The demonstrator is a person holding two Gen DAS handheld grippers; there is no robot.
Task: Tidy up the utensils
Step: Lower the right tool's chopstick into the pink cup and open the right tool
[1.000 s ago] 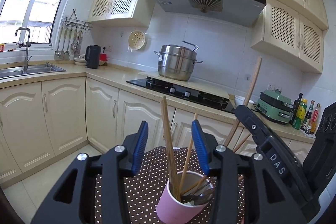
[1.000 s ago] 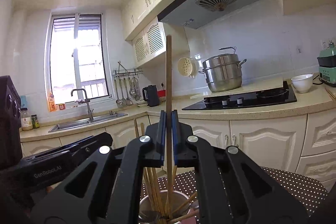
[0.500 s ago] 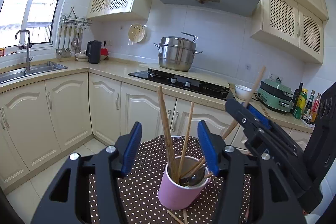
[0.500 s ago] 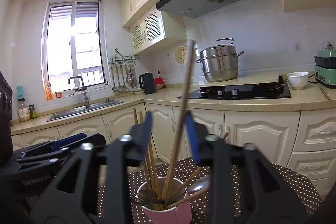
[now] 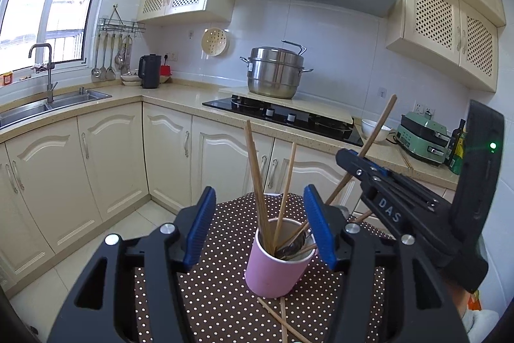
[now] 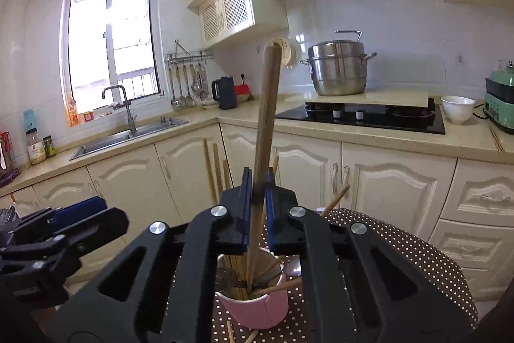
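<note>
Kitchen, dotted brown bench [image 5: 225, 304]: utensil sorting partly done, pink cup filling up.
Pink paper cup [image 5: 273, 272] already holds several wooden chopsticks [image 5: 257, 182] plus a metal spoon; loose wooden chopsticks [image 5: 282, 320] lie on the cloth just in front of the cup, not yet collected. Right gripper [image 6: 257, 198], jaws just closing, pinches one thick wooden chopstick [image 6: 266, 124] upright above the cup, its lower end inside. Left gripper [image 5: 260, 230], jaws wide and empty, straddles the cup without touching.
</note>
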